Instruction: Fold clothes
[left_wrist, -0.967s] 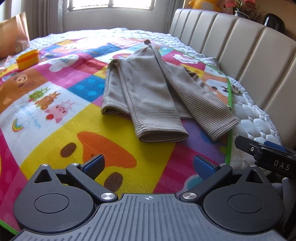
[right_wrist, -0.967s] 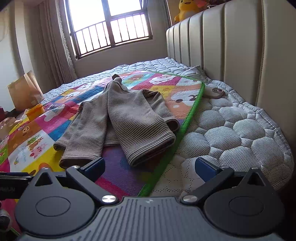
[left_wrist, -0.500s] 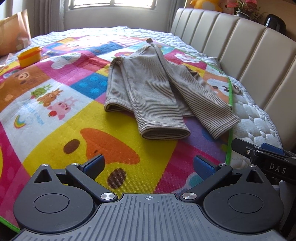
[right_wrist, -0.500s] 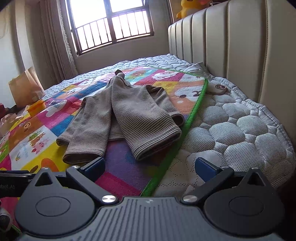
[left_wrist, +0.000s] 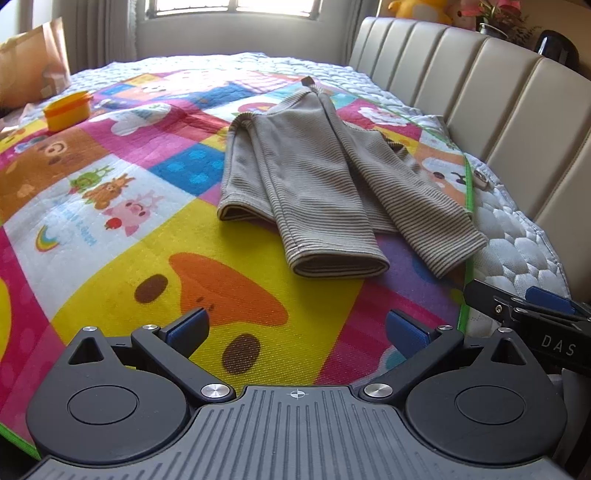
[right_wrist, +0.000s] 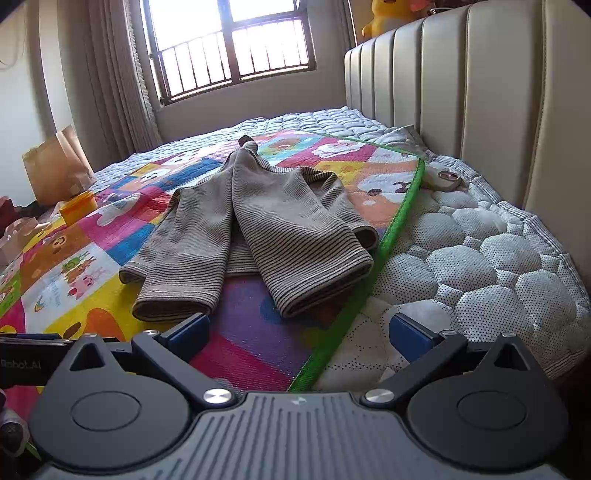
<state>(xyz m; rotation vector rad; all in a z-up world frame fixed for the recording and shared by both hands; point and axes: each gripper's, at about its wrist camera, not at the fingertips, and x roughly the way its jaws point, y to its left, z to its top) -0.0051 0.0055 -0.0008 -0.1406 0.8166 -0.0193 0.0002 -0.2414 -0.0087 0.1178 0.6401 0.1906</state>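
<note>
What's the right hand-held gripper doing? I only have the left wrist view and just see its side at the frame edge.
Observer: The right hand-held gripper is open, with nothing between its pads.
Operator: Where's it pointed?
Observer: At the mat's green border, which runs between its fingers.
Operator: Touching the sweater?
Observer: No. The near sleeve cuff of the striped sweater lies just ahead, clear of both pads.

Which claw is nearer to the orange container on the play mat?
Left. The left claw is over the mat's yellow area, with the orange container ahead to its left. The right claw is by the mat's green edge, farther across from it.
</note>
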